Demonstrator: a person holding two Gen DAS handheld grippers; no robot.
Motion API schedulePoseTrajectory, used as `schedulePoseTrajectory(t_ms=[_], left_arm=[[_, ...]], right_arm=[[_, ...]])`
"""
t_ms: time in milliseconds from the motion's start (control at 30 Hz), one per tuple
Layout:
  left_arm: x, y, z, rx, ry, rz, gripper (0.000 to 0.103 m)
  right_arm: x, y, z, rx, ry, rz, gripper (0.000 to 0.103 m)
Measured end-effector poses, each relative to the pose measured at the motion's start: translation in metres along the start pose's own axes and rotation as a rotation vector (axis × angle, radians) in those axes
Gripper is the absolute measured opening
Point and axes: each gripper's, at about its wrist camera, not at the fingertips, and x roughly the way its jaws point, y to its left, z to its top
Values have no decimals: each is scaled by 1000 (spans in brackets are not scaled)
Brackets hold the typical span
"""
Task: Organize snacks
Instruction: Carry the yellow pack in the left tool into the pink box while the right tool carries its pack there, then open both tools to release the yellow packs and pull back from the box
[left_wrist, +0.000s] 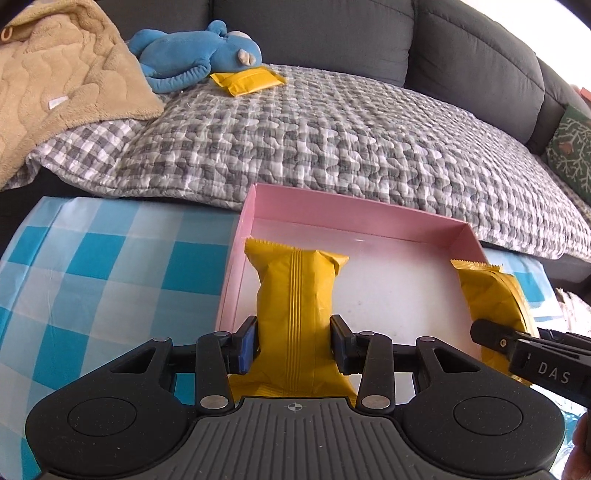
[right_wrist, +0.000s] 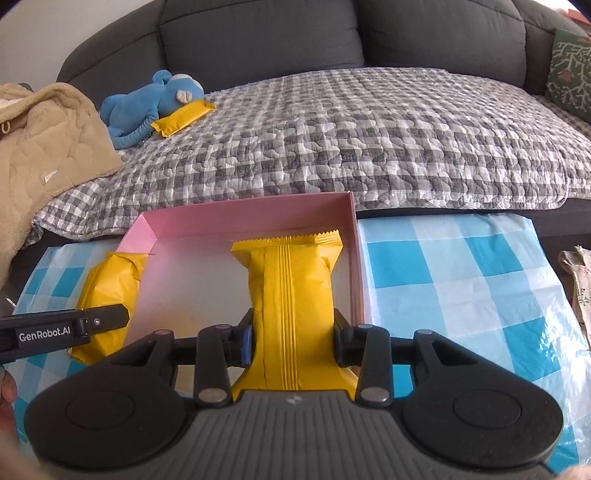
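Observation:
My left gripper (left_wrist: 294, 343) is shut on a yellow snack packet (left_wrist: 295, 295) and holds it over the left side of the open pink box (left_wrist: 354, 216). My right gripper (right_wrist: 293, 338) is shut on a second yellow snack packet (right_wrist: 290, 291) over the right side of the same pink box (right_wrist: 258, 210). Each wrist view shows the other gripper's packet at its edge, at the right of the left wrist view (left_wrist: 491, 302) and at the left of the right wrist view (right_wrist: 107, 291). A third yellow packet (left_wrist: 248, 81) lies on the sofa cover beside a blue plush toy (left_wrist: 195, 55).
The box stands on a blue-and-white checked cloth (left_wrist: 110, 273), in front of a sofa with a grey checked quilt (left_wrist: 332, 136). A tan fleece blanket (left_wrist: 55, 85) lies at the left. A green patterned cushion (right_wrist: 570, 70) sits at the far right.

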Motion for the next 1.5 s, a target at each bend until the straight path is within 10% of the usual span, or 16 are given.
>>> schedulePoseTrajectory(t_ms=[333, 800, 1233, 1500], left_arm=[[-22, 15, 7, -70, -27, -9, 45], [-100, 36, -28, -146, -17, -83, 89], [-133, 36, -87, -74, 100, -126, 93], [-131, 7, -101, 107, 114, -215, 93]], right_arm=[[-30, -8, 4, 60, -58, 18, 68], [-112, 27, -13, -151, -208, 15, 101], [-131, 46, -80, -419, -121, -41, 85], [-113, 23, -81, -309, -13, -29, 78]])
